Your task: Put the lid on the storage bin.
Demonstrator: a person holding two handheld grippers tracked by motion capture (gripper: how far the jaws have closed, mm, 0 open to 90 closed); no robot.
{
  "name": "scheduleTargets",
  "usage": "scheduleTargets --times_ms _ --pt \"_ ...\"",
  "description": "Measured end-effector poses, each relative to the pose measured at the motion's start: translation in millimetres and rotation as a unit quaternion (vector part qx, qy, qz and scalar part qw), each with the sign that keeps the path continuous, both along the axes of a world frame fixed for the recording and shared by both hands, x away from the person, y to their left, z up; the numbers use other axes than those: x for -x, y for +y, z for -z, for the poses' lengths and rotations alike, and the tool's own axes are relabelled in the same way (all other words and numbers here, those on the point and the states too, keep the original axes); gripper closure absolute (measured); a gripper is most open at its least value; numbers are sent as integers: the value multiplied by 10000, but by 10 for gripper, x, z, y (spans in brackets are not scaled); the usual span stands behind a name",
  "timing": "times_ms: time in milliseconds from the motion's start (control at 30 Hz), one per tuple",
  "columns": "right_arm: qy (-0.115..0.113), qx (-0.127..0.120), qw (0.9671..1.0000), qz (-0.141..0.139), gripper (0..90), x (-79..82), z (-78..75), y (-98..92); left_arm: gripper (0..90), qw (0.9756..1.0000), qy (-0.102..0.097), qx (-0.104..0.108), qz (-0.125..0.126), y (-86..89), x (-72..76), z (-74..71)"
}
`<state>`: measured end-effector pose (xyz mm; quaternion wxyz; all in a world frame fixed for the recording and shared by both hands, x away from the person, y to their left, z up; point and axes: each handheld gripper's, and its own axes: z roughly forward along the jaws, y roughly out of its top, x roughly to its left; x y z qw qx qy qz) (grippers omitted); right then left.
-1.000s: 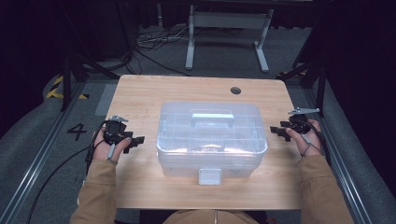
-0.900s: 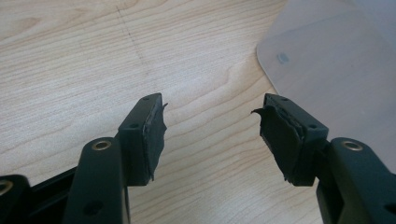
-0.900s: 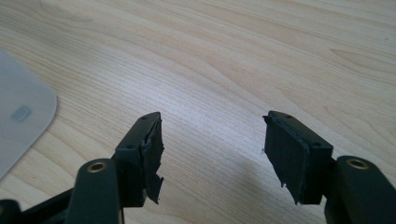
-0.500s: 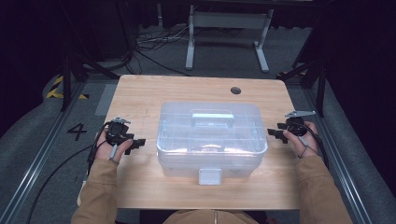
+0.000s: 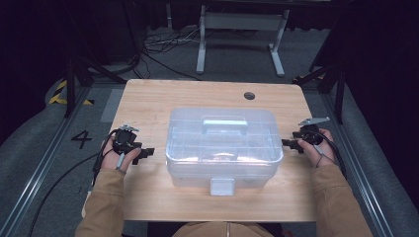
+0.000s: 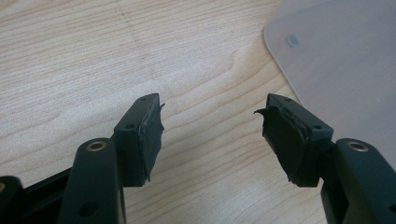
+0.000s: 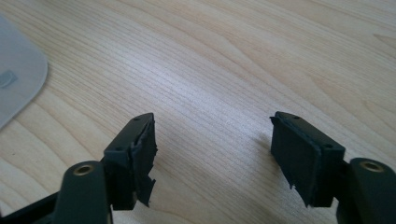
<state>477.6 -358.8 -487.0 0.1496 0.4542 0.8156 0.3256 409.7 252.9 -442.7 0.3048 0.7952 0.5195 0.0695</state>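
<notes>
High view: clear box [image 5: 225, 148] sat mid tabletop [image 5: 148, 98], lid closed, latch untouched. Left hand-held gripper [image 5: 144, 153] & right hand-held gripper [image 5: 287, 143] flanked it, jaws apart, empty, not touching. Nothing started yet, prob. all work left.

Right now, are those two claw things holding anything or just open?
Left gripper: open, fingers apart over bare table, holding nothing.
Right gripper: open, holding nothing.
</notes>
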Motion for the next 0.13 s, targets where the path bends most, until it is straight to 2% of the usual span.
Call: scheduleTargets --times_ms 133 --pt "4 70 10000 -54 305 -14 10 -9 378 10000 16 9 -4 1 -7 6"
